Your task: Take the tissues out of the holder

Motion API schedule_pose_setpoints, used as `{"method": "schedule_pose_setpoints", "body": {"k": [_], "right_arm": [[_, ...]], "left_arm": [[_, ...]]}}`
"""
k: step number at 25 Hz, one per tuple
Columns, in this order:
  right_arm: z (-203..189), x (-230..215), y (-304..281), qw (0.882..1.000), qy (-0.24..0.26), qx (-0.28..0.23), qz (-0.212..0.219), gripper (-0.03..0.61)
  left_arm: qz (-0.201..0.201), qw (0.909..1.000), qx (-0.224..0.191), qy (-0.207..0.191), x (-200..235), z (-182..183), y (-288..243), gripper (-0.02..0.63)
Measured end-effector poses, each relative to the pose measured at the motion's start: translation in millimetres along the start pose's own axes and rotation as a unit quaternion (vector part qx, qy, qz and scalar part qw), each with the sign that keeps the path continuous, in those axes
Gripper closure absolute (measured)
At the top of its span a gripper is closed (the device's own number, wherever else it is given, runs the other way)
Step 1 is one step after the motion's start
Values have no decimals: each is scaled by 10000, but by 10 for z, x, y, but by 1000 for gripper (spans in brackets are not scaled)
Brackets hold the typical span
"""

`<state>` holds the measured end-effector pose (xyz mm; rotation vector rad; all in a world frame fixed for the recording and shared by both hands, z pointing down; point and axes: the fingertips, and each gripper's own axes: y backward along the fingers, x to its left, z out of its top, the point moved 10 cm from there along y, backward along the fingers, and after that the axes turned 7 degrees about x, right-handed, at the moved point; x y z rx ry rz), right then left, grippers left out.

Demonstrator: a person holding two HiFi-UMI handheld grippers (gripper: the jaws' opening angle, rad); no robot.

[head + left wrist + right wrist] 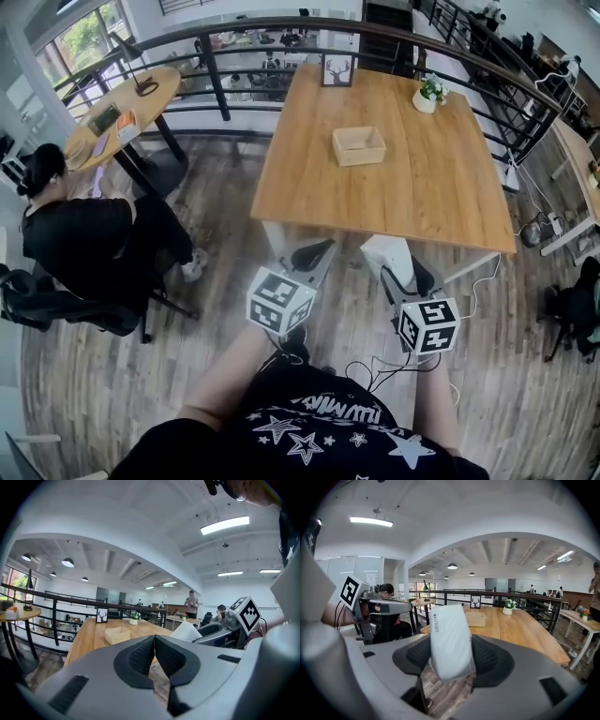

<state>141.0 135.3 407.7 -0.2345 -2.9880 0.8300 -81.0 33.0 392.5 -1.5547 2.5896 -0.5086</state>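
Right hand-held gripper (451,643): pinching a white tissue pack (449,620) across its width, both pads on the wrapper. Most of the pack standing out past the tips, leaning slightly left. Left hand-held gripper (154,641): pressed together, nothing between the pads. Both held low over the wood floor (187,375), just short of the counter (450,197) edge, not above it.

Wooden holder (358,146): open-topped box, mid-counter toward the far side, well apart from both tools. Looks empty from the head view, interior only partly seen. Beyond it, a deer picture frame (337,69) and a small potted plant (429,94). Seated person (84,234) off to the left by a round table (155,89), clear of the work.

Judged: pack already out of the holder; carry or set-down the step in hand. To do it well:
- Keep the squeeze steady, firm enough against slip on a slick wrapper, not so hard as to crush the soft pack.
- Avoid swinging: long overhang, easy pivot between the pads.
- Bring the left tool under the free end if sagging.
- Pick a landing spot before letting go; lower flat, then spread.
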Motion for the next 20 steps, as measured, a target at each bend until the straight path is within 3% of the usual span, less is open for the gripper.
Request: {"method": "schedule_pose_setpoints", "body": {"k": [10,20], "right_arm": [[-279,92,399,9999,78,-44,85,308],[-382,149,528,9998,66,-106,182,308]], "left_arm": [[104,9999,-82,-5,-520,-100,296,600],[173,9998,-126,32,-634,-133,387,600]]}}
